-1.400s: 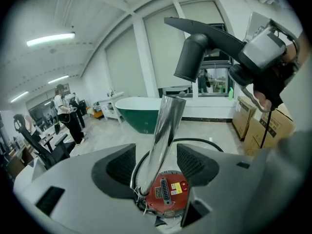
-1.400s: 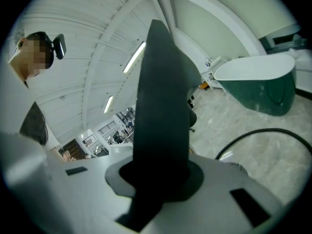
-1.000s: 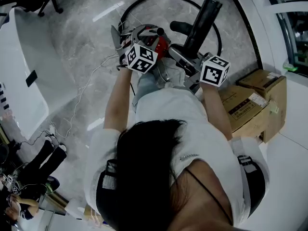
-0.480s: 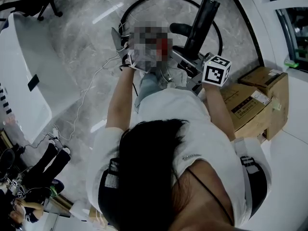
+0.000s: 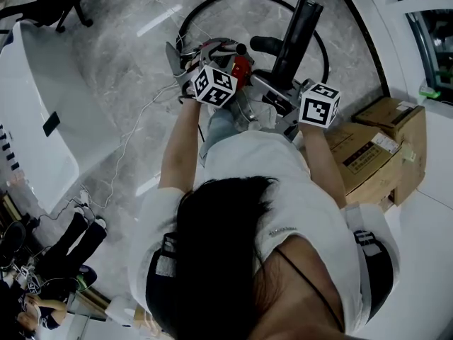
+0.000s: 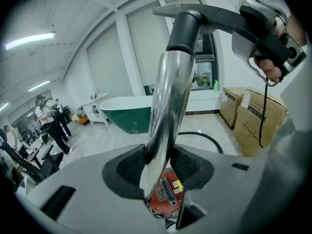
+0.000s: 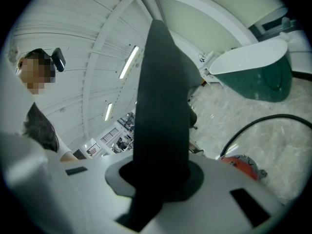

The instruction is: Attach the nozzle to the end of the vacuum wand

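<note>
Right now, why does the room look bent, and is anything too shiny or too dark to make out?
Left gripper view: the wide lens bows the ceiling, the corners go black, and the chrome wand mirrors the room. Right gripper view: same bowing; the nozzle is a flat black shape, soft up close. Head view: bright glare streaks on the floor.

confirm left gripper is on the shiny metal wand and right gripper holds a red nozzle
Wrong colour: the right gripper view shows the right gripper holding a black nozzle. The left gripper, its fingers having just been closing, is on the shiny metal wand.
</note>
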Available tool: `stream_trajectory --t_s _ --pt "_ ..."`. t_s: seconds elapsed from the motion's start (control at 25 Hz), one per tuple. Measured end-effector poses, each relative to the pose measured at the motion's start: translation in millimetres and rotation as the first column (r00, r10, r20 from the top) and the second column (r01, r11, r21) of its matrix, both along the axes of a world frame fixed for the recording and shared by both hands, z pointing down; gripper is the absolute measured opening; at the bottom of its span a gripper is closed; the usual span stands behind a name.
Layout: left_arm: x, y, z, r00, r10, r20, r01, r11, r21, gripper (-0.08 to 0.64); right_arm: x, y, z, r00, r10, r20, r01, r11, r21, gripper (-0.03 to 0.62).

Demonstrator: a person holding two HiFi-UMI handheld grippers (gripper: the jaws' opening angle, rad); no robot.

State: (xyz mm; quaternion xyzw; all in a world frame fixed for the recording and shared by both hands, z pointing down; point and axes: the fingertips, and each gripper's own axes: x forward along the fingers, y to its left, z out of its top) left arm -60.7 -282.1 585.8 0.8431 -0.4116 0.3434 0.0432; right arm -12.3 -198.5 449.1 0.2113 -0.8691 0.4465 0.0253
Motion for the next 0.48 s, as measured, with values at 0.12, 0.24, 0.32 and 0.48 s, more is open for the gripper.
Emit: stream_trajectory --t_s 0.12,0.24,0.32,0.48 --pt "-1 1 0 1.0 0.008 -0.001 -0.008 1.0 -0.004 0.161 -3 -1 -3 1.0 -0.005 0.01 0.005 1.0 -0.003 0.069" --pt "-2 2 0 1.0 0.009 -0.003 -0.009 1.0 -0.006 0.161 -4 -2 -5 0.999 -0.004 0.033 0.005 1.0 -0.012 0.069" --pt "-1 3 0 1.0 0.008 -0.006 -0.008 1.0 -0.006 0.161 -2 -5 -6 0.998 0.005 0.066 -0.003 0.999 -0.033 0.069" --pt "-3 3 0 1.0 0.013 -0.01 -0.013 1.0 -0.007 0.161 -3 -4 -13 0.98 -0.029 0.198 0.052 0.992 -0.113 0.069"
